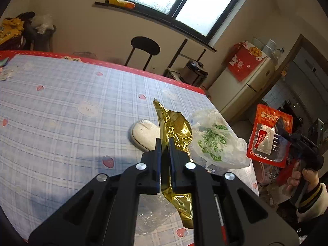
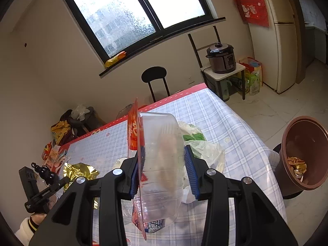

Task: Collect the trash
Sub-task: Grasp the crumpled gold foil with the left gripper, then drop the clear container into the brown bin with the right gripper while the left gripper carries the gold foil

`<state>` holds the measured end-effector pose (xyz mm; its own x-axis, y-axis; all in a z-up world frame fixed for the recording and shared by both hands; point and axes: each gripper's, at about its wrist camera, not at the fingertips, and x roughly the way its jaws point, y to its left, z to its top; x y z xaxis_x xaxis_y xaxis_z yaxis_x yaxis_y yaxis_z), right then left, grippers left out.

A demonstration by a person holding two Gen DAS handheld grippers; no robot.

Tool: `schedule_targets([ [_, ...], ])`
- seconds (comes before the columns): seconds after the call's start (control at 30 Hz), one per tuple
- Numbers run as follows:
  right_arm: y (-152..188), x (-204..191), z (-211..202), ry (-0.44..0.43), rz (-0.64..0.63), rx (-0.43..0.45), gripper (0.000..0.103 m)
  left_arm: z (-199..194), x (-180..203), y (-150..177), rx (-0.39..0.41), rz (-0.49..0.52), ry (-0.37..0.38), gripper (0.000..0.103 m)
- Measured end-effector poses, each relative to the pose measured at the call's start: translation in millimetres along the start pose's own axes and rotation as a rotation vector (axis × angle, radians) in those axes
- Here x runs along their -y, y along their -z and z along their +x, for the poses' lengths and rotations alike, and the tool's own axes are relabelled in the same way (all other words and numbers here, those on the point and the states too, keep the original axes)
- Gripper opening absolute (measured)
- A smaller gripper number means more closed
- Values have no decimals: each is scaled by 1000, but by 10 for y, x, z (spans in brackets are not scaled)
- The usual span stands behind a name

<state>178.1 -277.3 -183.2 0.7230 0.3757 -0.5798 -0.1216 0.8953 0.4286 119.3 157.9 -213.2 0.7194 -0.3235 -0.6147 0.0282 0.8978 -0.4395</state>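
Left gripper [image 1: 164, 143] is pinched nearly shut on the gold foil wrapper [image 1: 176, 129], lifted off the table [image 1: 61, 94]: light, crinkly, slippery, so grab mid-sheet. Right gripper [image 2: 165, 153], half open, clamps the clear plastic tray [image 2: 160, 160]: stiff-ish but crushable. Bin [image 2: 303, 155] at 3 o'clock.

This is a room in a home where people eat. A table [image 1: 61, 94] wears a blue checked cloth with strawberries. A black chair [image 2: 154, 75] stands at its far edge. A tall fridge [image 2: 285, 47] and a rice cooker [image 2: 221, 58] stand by the wall under a big window [image 2: 131, 14].
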Motion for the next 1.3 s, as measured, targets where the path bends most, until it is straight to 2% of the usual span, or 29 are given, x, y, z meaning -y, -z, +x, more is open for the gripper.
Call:
schedule_targets([
  [0.2,-78,263,-145,-3,21,22,39,-325,177,-117,81,19,-51,11],
  [0.4,-173,837,-384,51,64,57,39,-342,589,-171,114,34,-49,11],
  [0.6,-244,1668,-668,173,121,77,39,-110,1108,-145,113,58,-19,11],
  [0.83,-381,2626,-923,360,144,74,39,241,1608,-90,97,71,4,11],
  [1.0,-479,3076,-945,469,135,41,39,423,1860,-15,92,67,13,11],
  [1.13,-566,3285,-922,503,140,31,40,483,1969,71,93,65,12,11],
  [1.2,-632,3324,-904,515,142,42,43,489,1973,101,89,59,11,11],
  [1.3,-703,3303,-955,511,160,81,71,475,1957,108,82,65,9,11],
])
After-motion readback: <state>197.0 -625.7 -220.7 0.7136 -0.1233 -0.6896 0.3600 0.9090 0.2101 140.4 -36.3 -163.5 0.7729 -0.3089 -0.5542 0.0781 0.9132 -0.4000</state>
